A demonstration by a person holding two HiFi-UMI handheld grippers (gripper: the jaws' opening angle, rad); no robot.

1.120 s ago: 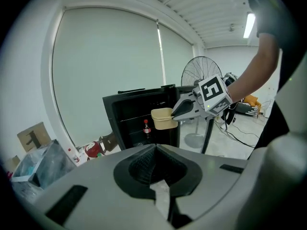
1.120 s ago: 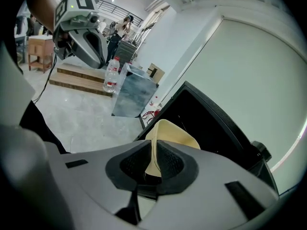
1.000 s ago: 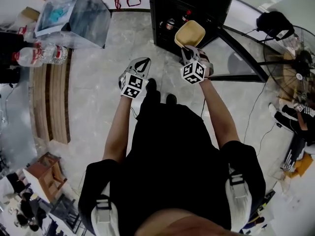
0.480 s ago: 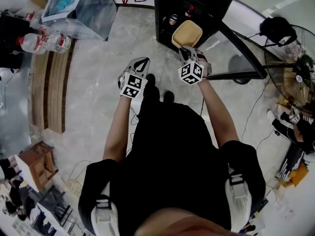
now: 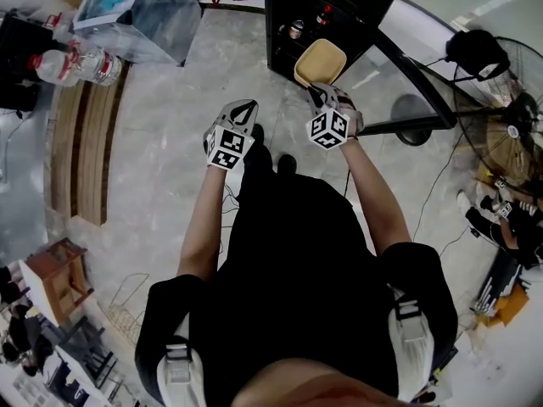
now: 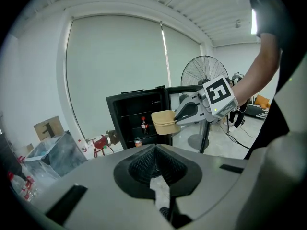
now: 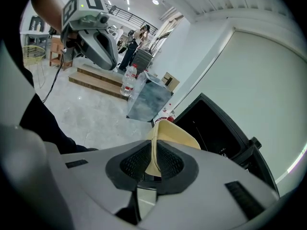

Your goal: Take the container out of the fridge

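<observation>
The tan container (image 5: 320, 62) hangs just in front of the open black fridge (image 5: 339, 7), tilted on its side. My right gripper (image 5: 321, 91) is shut on its rim; in the right gripper view a thin tan wall (image 7: 154, 157) is pinched between the black pads. From the left gripper view, the container (image 6: 165, 122) shows in the right gripper (image 6: 188, 113) before the fridge (image 6: 136, 116), which has a bottle and a can on its shelves. My left gripper (image 5: 245, 108) is held at waist height left of the right one, its jaws (image 6: 156, 171) shut on nothing.
The fridge's glass door (image 5: 399, 66) stands open to the right. A standing fan (image 5: 501, 100) is at the far right. A clear plastic box (image 5: 136, 11), water bottles (image 5: 72, 62) and wooden steps (image 5: 85, 151) lie to the left. Cables run over the floor.
The person has stepped slightly back from the fridge with the container still held in the right gripper. The left gripper has kept its place.
</observation>
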